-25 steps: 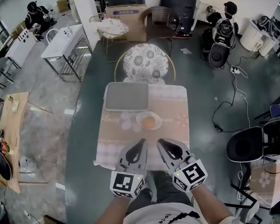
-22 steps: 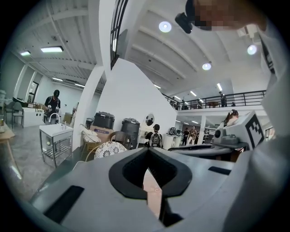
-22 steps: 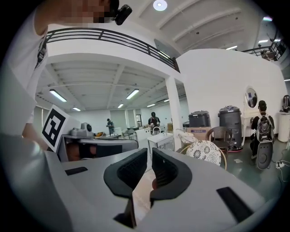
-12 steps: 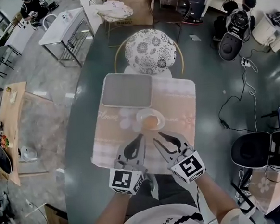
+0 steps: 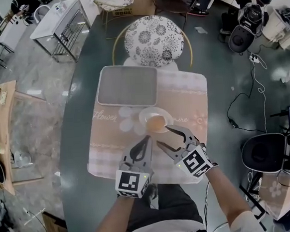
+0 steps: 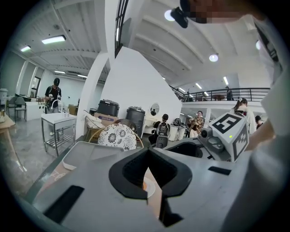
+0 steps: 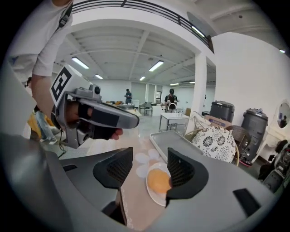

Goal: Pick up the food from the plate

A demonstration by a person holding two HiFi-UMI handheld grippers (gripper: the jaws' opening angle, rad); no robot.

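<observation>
Orange food (image 5: 156, 122) sits on a small white plate (image 5: 146, 116) mid-tablecloth (image 5: 188, 99). The right gripper (image 5: 162, 135) hangs just short of it; its jaws have just been opening and nothing is between them. The left gripper (image 5: 147, 137) beside it is closed and empty. A low jaw could likely catch the rim and shove the plate.

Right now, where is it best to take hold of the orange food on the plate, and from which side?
Probably across opposite sides of the orange food, coming from the person's near side, tilted down over the plate rim: the piece is round and lies low. The right gripper points there; its jaws have just been opening, with nothing between them yet.
</observation>
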